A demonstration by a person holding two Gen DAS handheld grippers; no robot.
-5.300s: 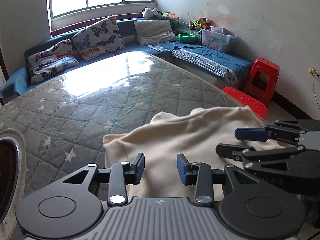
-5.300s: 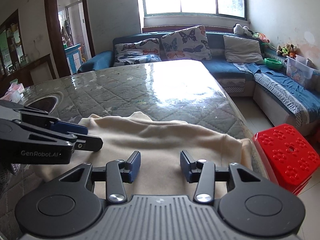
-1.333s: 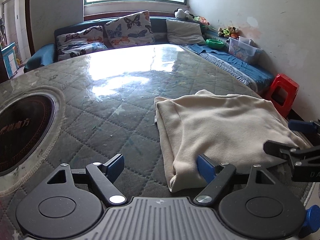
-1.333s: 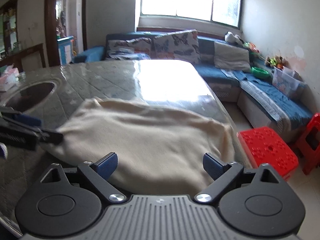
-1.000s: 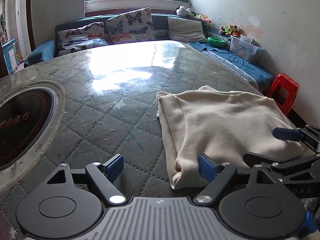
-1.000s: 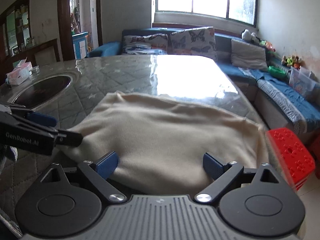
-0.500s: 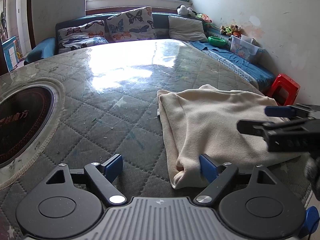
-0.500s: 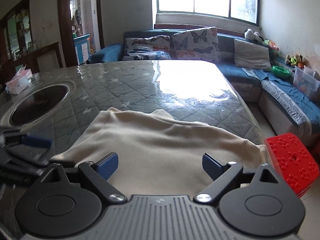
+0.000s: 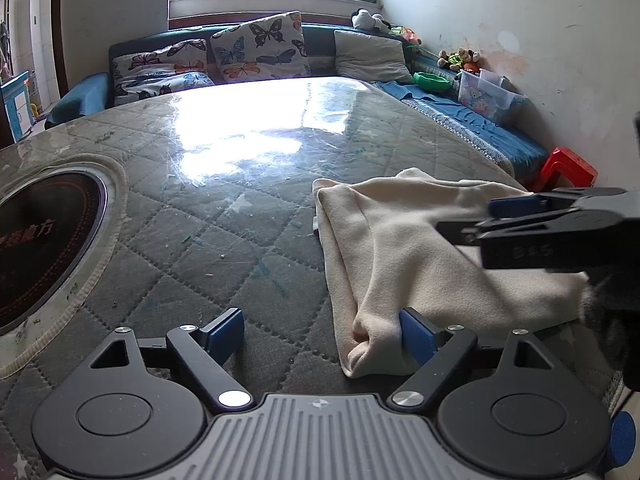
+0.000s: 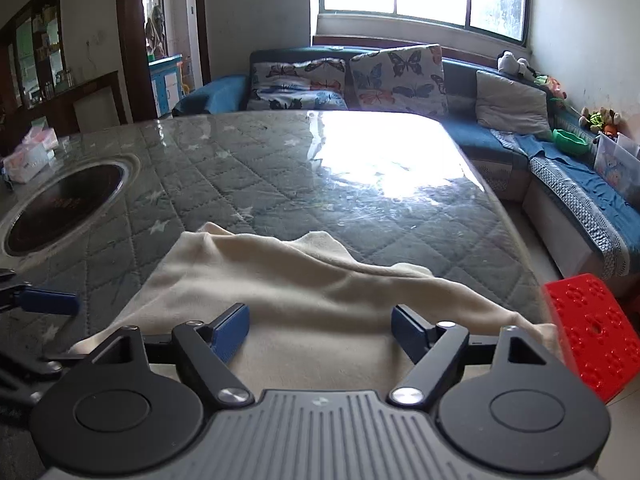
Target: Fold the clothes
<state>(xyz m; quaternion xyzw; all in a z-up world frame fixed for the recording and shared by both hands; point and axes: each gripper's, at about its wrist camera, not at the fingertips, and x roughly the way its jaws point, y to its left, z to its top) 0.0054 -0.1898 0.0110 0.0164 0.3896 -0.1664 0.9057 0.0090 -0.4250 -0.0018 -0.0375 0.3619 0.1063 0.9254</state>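
A cream garment (image 9: 420,248) lies folded on the quilted table top (image 9: 224,216) near its right front corner; it also shows in the right wrist view (image 10: 304,296). My left gripper (image 9: 322,334) is open and low at the garment's near left corner, its right finger (image 9: 416,334) touching the fold. My right gripper (image 10: 320,330) is open just above the garment's middle, holding nothing. The right gripper's fingers also show in the left wrist view (image 9: 520,216), hovering over the garment's right half.
A round dark inset plate (image 9: 40,232) sits in the table at the left. A red plastic stool (image 10: 588,336) stands off the table's right edge. A blue sofa with butterfly cushions (image 9: 256,52) runs behind and along the right wall. A tissue pack (image 10: 30,156) lies far left.
My right gripper has risen and moved forward over the garment's middle. My left gripper has stayed open at the near left corner, edging slightly closer to the fold.
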